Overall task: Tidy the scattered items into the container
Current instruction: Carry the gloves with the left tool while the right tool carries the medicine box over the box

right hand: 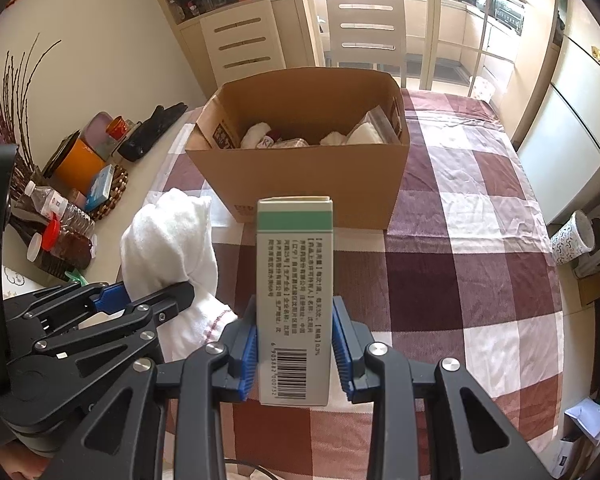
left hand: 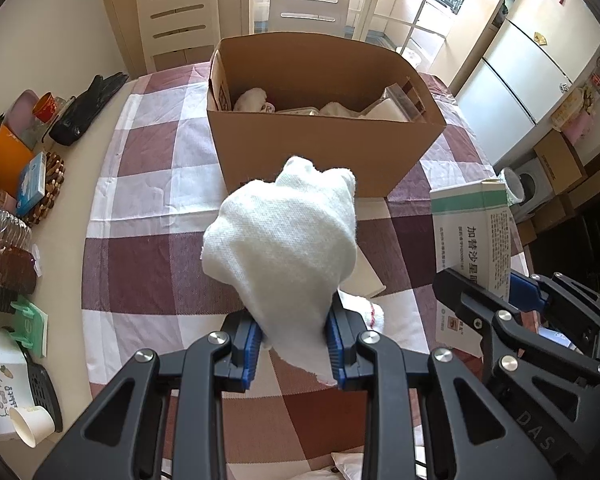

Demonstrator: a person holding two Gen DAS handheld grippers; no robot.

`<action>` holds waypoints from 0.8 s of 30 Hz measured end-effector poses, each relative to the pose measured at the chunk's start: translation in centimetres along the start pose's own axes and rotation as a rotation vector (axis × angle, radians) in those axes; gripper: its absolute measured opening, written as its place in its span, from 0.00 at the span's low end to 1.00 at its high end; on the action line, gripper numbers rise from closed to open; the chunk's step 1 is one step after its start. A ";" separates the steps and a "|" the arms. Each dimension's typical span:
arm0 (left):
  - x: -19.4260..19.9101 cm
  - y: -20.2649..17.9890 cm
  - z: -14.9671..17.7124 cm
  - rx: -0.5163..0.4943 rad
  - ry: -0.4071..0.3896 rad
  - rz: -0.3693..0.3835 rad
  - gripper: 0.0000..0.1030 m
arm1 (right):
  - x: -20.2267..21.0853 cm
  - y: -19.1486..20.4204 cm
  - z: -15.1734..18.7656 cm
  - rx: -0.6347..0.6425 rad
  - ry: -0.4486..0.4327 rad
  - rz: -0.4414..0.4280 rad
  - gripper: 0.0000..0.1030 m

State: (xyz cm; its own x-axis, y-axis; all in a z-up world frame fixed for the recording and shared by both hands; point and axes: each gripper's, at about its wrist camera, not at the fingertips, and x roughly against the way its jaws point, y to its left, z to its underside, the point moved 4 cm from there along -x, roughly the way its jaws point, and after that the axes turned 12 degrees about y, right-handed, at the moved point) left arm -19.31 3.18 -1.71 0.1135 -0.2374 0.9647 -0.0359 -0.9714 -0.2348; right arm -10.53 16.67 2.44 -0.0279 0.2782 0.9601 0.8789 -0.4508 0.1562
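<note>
Holding short of the cardboard box (left hand: pixel 324 136), left tongs (left hand: pixel 294 344) clamp a white cloth (left hand: pixel 284 240); right tongs (right hand: pixel 294 354) clamp a medicine carton (right hand: pixel 295 300). Several items already inside; both loads remain undeposited.

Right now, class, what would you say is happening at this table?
A person is tidying with two hand-held grippers. The left gripper is shut on a white cloth, and the right gripper is shut on a small carton. Both are held above the checked tablecloth, short of the open cardboard box, which already holds several items.
</note>
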 end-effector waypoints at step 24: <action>-0.4 -0.1 -5.9 -0.015 0.005 0.030 0.28 | -0.6 -1.0 -5.5 0.042 -0.012 -0.015 0.31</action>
State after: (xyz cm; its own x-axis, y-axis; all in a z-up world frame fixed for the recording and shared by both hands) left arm -25.23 3.43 -1.32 0.1072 -0.2667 0.9578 -0.0546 -0.9635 -0.2621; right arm -14.04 12.26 2.95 -0.0355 0.2948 0.9549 0.8978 -0.4103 0.1600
